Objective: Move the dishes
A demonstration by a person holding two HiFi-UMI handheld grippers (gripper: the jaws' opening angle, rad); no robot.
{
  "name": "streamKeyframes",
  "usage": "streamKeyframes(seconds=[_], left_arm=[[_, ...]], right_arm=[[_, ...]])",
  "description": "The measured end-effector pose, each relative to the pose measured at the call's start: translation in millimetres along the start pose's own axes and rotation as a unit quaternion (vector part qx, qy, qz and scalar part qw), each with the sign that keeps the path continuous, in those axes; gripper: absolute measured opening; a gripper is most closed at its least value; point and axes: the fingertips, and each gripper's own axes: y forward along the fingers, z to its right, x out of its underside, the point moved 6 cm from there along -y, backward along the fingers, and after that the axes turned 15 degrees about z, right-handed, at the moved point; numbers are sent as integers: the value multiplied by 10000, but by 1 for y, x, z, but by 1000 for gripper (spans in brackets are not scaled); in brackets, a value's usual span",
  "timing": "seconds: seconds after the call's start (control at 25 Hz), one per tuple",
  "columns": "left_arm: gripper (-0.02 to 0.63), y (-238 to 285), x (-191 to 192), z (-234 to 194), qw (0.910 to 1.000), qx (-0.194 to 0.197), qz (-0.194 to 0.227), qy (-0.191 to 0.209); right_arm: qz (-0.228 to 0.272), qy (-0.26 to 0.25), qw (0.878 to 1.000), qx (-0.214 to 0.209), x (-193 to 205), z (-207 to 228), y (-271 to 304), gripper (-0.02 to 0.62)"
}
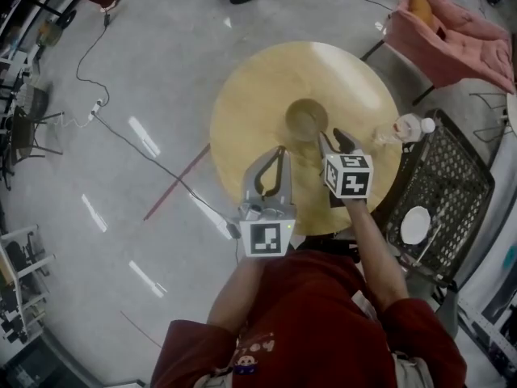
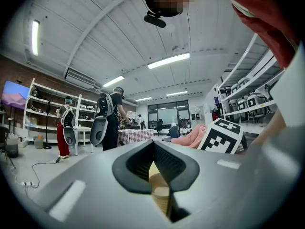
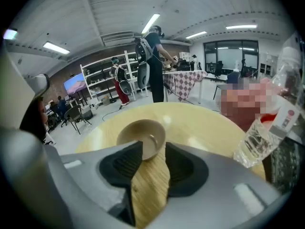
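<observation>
Round table (image 1: 242,111) showing pale, smooth wood with a soft sheen, beige bowl (image 1: 306,120) looking matt and smooth, water bottle (image 1: 401,128) showing clear crinkled plastic, grey floor (image 1: 161,63) reflecting lights glossily, right gripper (image 3: 152,149) showing matt grey plastic and black ribbed pads (image 3: 125,167).

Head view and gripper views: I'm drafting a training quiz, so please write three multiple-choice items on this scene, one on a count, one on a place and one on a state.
1. How many bowls stand on the table? A one; B two; C three.
2. Where is the white plate? A on the table; B in the black basket beside the table; C in the bowl.
3. How is the right gripper? A open with nothing between its jaws; B shut on the bowl; C shut on a bottle.

Answers:
1 A: a single tan bowl sits mid-table.
2 B: the plate lies inside the mesh basket.
3 A: its own view shows bare table through the gap, with the bowl ahead.
</observation>
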Motion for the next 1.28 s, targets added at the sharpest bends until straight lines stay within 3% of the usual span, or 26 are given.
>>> streamKeyframes(seconds=[0.2, 0.36, 0.6, 0.72, 1.08, 1.28], left_arm=[[8, 3, 7, -1, 9991, -166, 30, -396], [8, 4, 12, -3, 9999, 67, -89, -94], [8, 2, 21, -10, 9954, -482, -12, -827], [8, 3, 20, -15, 9990, -203, -50, -391], [8, 0, 24, -18, 9995, -51, -202, -233], [8, 1, 25, -16, 9997, 36, -190, -147]], right_arm=[[-217, 410, 9989, 66, 6, 6, 15, 140], [-330, 631, 9973, 179, 14, 10, 24, 140], [-435, 825, 9953, 262, 17, 10, 35, 140], [-435, 931, 9942, 316, 17, 9, 37, 118], [-458, 750, 9952, 426, 21, 5, 36, 40], [-437, 669, 9962, 352, 21, 2, 34, 31]])
